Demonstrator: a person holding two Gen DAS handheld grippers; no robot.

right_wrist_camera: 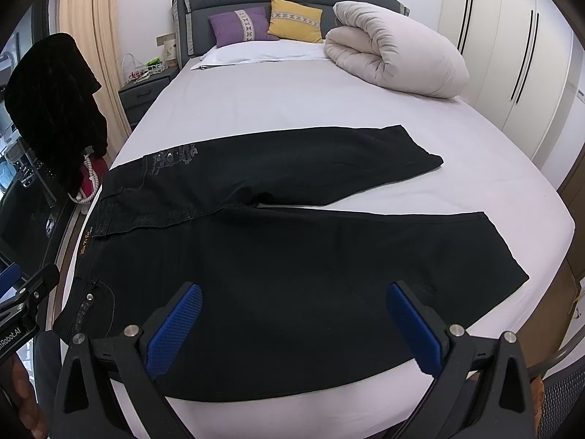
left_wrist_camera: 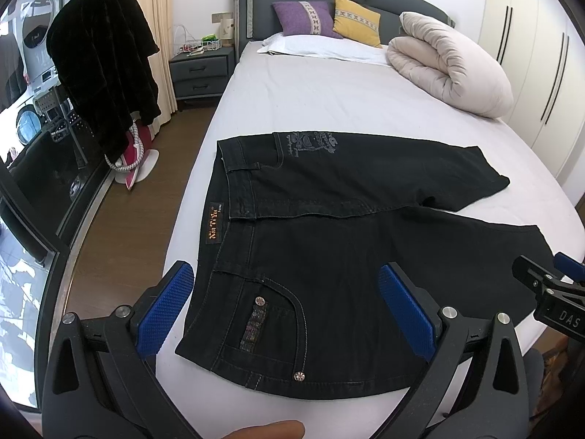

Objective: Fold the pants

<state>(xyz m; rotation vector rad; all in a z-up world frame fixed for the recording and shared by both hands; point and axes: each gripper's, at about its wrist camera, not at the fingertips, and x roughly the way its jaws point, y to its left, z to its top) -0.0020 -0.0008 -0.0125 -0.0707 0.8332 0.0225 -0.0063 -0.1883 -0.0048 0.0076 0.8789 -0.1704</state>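
Right now nothing is folded: the black denim pants (left_wrist_camera: 329, 219) lie spread flat mid-frame on the white-sheeted bed (left_wrist_camera: 329, 102), legs splayed. Both the left hand-held gripper (left_wrist_camera: 285, 311) and right hand-held gripper (right_wrist_camera: 292, 329) hover agape, empty. Next, probably, pinching the near leg's edge.

bright, even daylight, soft shadows; sharp focus (strong fisheye bending and dark vignette at the corners).

There's a waistband patch (left_wrist_camera: 213, 227) on the black pants (left_wrist_camera: 329, 256), orange letters reading "Xin Ti Yu". The right gripper (left_wrist_camera: 559, 307) shows "DAS" in the left view; the left gripper (right_wrist_camera: 16, 329) shows "nRobot.AI" in the right view.
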